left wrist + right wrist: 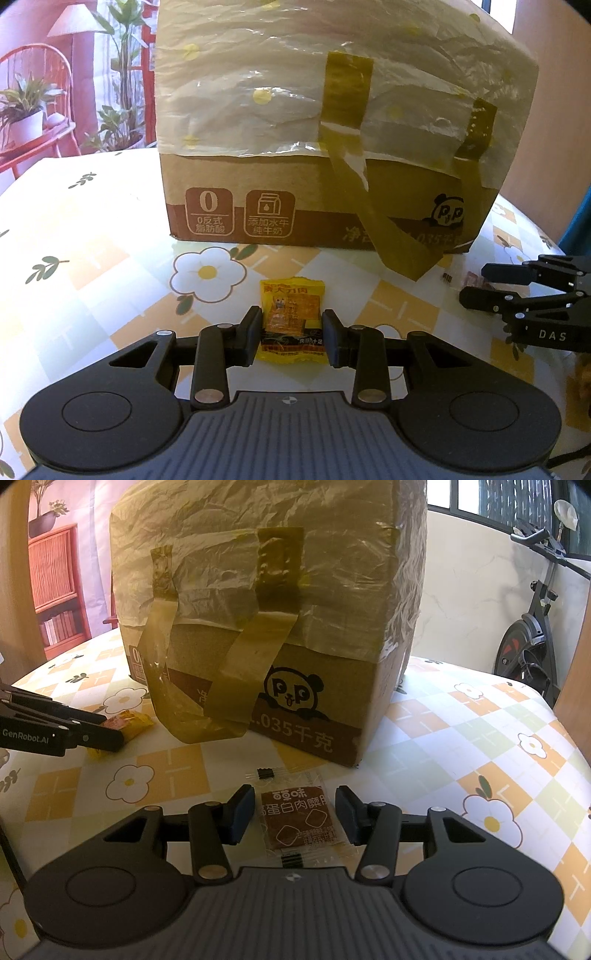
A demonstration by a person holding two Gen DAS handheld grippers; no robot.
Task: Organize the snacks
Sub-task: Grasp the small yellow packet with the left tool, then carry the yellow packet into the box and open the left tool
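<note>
Snack packets sit just in front of the cardboard box (332,206): your left gripper (291,334) is clamped on the yellow packet (291,317), which lies flat on the flowered tablecloth (92,295) with its long axis pointing toward the box. Your right gripper (294,814) stands part-open astride the brown packet (301,821), pads clear of its sides, long axis also boxward. Beyond, the box's loose tape strips (243,675) droop onto the cloth between packets and box.
</note>
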